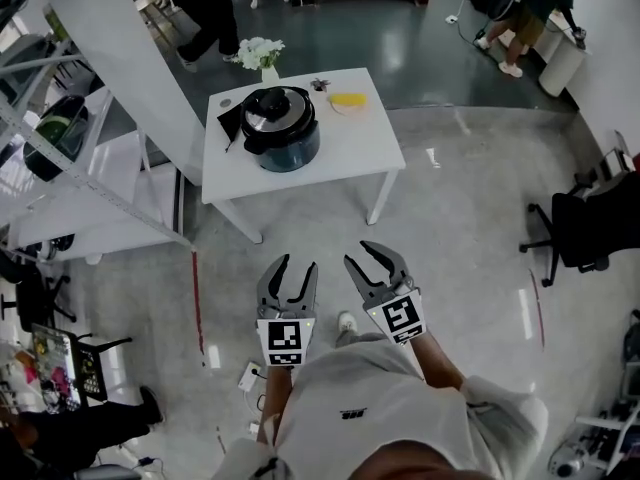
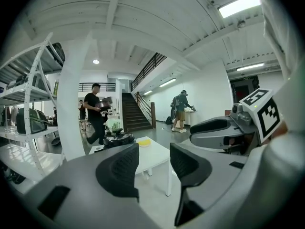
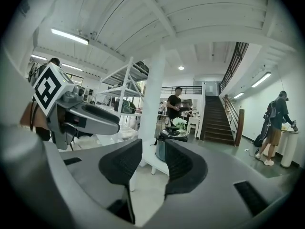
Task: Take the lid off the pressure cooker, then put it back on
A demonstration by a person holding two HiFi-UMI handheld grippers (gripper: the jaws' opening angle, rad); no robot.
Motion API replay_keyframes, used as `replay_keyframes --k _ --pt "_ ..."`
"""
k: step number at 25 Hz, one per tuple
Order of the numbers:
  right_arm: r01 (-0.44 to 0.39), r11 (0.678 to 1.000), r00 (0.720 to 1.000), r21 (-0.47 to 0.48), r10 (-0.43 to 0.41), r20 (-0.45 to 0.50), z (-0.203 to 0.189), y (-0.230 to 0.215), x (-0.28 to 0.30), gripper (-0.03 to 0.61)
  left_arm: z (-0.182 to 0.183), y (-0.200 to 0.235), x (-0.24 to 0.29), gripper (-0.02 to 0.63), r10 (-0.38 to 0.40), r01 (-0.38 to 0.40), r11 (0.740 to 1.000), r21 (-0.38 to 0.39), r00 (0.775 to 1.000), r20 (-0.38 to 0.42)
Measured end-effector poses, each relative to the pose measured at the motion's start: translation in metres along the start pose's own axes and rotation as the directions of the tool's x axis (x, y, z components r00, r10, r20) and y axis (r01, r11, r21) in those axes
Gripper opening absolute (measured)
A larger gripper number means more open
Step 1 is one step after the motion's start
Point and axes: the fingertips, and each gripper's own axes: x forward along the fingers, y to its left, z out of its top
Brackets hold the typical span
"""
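Observation:
The pressure cooker (image 1: 280, 133) stands on a white table (image 1: 365, 153) across the floor, with its dark lid (image 1: 277, 106) on top. Both grippers are held low in front of the person, well short of the table. My left gripper (image 1: 297, 262) has its jaws drawn close together with nothing between them. My right gripper (image 1: 365, 253) beside it looks the same and is also empty. In the left gripper view the cooker (image 2: 119, 139) is small beyond the left gripper (image 2: 155, 163). In the right gripper view the cooker (image 3: 172, 136) sits just past the right gripper (image 3: 153, 163).
On the table also lie a yellow object (image 1: 348, 99) and a vase of white flowers (image 1: 262, 52). A white shelf rack (image 1: 60, 158) and a slanted white column (image 1: 130, 58) stand left of it. A black office chair (image 1: 590, 230) is at the right. People stand at the far side.

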Motion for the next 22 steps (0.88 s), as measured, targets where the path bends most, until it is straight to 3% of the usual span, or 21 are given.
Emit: replay_keyframes --k 13,22 --pt "-0.041 0.999 0.999 0.017 0.041 -0.030 -0.007 -0.084 0.052 0.147 0.018 0.008 0.094 0.218 0.041 -0.041 0.999 -0.007 0.999 -0.026" --pt "-0.052 0.999 0.999 0.001 0.052 -0.015 -0.009 -0.101 0.084 0.147 0.019 0.028 0.120 0.218 0.054 -0.054 0.999 -0.002 0.998 -0.032"
